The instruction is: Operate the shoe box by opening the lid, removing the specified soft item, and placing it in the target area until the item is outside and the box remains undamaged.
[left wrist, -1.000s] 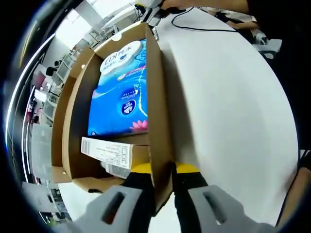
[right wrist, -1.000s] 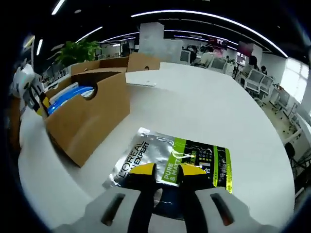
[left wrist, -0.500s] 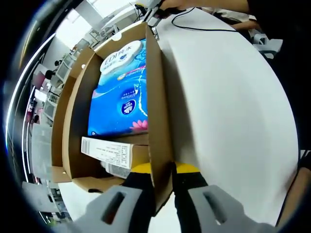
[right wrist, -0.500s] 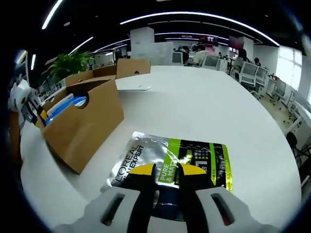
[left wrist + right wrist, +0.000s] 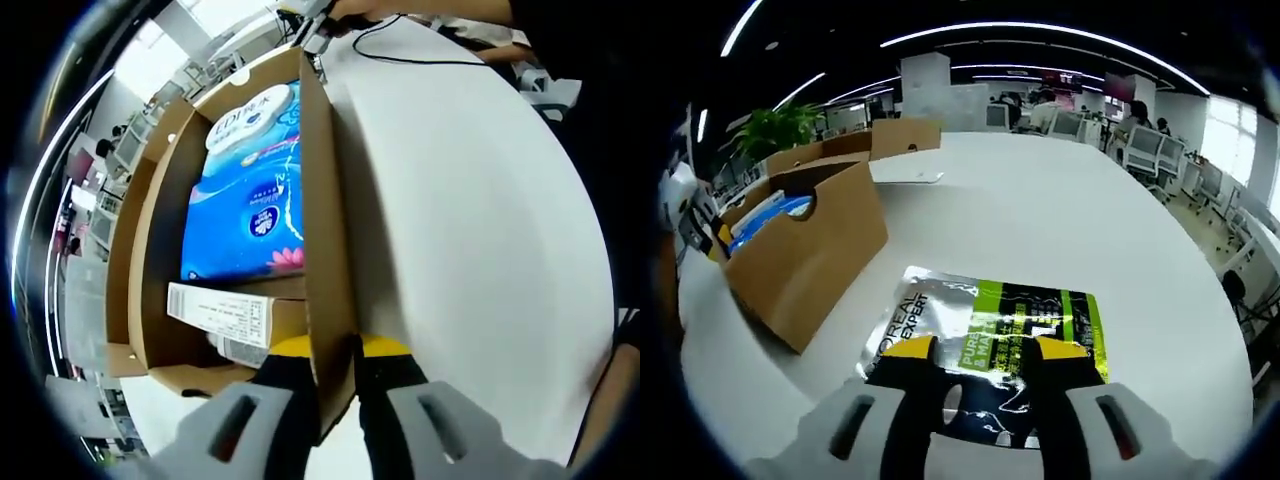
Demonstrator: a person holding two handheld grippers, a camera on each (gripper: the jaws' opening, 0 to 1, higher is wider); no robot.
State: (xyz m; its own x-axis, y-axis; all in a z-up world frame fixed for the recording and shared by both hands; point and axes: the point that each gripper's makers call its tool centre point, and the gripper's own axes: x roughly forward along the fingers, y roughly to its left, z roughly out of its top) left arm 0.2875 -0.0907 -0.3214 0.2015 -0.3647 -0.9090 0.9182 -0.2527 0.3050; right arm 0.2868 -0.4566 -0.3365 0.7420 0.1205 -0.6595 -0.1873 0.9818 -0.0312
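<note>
- My left gripper (image 5: 335, 345), at the bottom centre of the left gripper view, has its fingers (image 5: 290, 352) clamped on the long side wall of the shoe box (image 5: 325, 250), one finger inside the cardboard and one outside
- The box runs up the frame from that grip toward the upper left; inside it I see a blue soft pack (image 5: 250, 190) with white labels filling the upper part, and a white printed carton (image 5: 220, 312) lying across the lower part, just below the blue pack
- The white surface (image 5: 470, 220) spreads over the right half of that view, with a black cable (image 5: 420, 55) curling near the top
- In the right gripper view my right gripper (image 5: 985, 350) sits at bottom centre with its fingers (image 5: 908, 352) spread apart, holding nothing
- The silver, green and black sachet (image 5: 990, 330) lies flat on the surface between and just beyond those fingers (outside the box, to the right of it in the frame); whether the fingertips touch the foil I cannot tell
- The box sits at the left of that frame, open at the top, with the blue pack visible through the round handle hole
- A potted plant (image 5: 775, 125) stands at the upper left
</note>
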